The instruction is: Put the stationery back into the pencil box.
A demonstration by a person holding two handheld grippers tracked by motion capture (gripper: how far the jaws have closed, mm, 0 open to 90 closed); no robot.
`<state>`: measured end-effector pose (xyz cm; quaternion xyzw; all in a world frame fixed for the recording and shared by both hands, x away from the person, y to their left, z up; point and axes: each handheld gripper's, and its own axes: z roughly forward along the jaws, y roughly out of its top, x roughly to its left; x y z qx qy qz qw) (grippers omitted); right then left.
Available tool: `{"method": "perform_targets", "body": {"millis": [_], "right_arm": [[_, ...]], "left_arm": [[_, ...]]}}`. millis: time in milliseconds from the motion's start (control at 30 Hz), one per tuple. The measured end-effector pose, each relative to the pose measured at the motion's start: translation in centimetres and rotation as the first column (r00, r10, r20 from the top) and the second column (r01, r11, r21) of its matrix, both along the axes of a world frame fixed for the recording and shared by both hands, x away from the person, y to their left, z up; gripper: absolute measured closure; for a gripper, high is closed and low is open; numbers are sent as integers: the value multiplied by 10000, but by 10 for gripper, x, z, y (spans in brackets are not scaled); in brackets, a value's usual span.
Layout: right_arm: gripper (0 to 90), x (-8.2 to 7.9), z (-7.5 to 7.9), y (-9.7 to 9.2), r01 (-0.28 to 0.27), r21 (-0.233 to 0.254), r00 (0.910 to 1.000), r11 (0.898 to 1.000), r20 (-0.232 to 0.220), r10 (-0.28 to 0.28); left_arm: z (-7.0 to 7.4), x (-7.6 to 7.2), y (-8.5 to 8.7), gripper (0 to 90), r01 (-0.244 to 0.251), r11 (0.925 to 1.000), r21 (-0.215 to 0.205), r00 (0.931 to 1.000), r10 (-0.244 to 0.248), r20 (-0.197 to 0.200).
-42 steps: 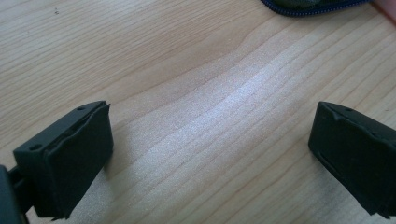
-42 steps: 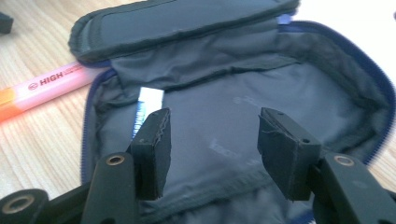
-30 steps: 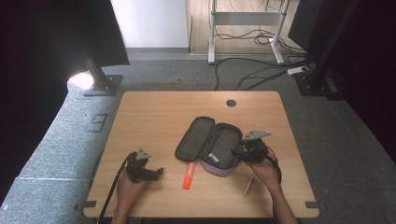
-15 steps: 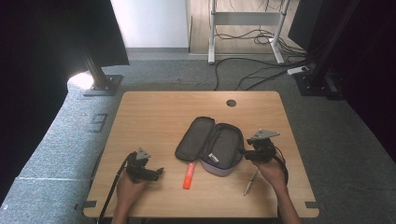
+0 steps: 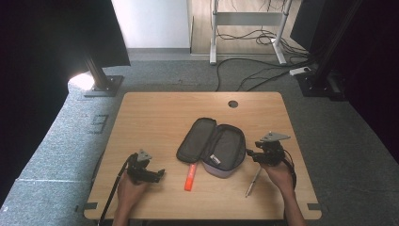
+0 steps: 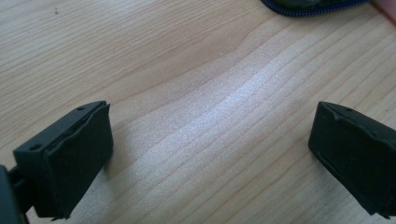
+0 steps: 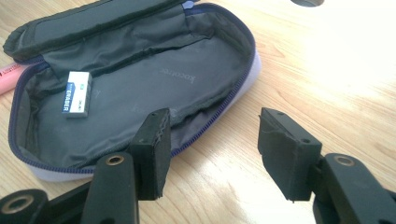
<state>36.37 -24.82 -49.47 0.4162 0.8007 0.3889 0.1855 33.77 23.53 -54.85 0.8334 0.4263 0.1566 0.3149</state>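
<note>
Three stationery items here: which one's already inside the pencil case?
The white eraser. It lies on the dark lining of the open pencil case; the orange highlighter and the silver pen lie outside on the table.

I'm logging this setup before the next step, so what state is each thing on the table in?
Case: unzipped, lying open, lid folded back.
Eraser: inside the case, lying flat.
Marker: on the table beside the case, not held.
Pen: on the table near the right hand, not held.
Left tongs: open, nothing between the jaws.
Right tongs: open, empty, next to the case rim.
</note>
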Motion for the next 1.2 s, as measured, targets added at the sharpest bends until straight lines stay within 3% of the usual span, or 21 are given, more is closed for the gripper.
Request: {"method": "perform_targets", "body": {"millis": [300, 533, 1200], "right_arm": [[436, -14, -3, -14, 399, 271, 9992, 9988, -21, -399], [436, -24, -12, -17, 512, 111, 9987, 9986, -39, -512], [439, -57, -34, -17, 504, 98, 9984, 9987, -260, -502]], "left_arm": [[0, 0, 0, 0, 1, 10000, -2, 10000, -1, -4], [0, 0, 0, 0, 5, 10000, -11, 10000, -5, -5], [0, 0, 0, 0, -3, 10000, -3, 10000, 3, -3]]}}
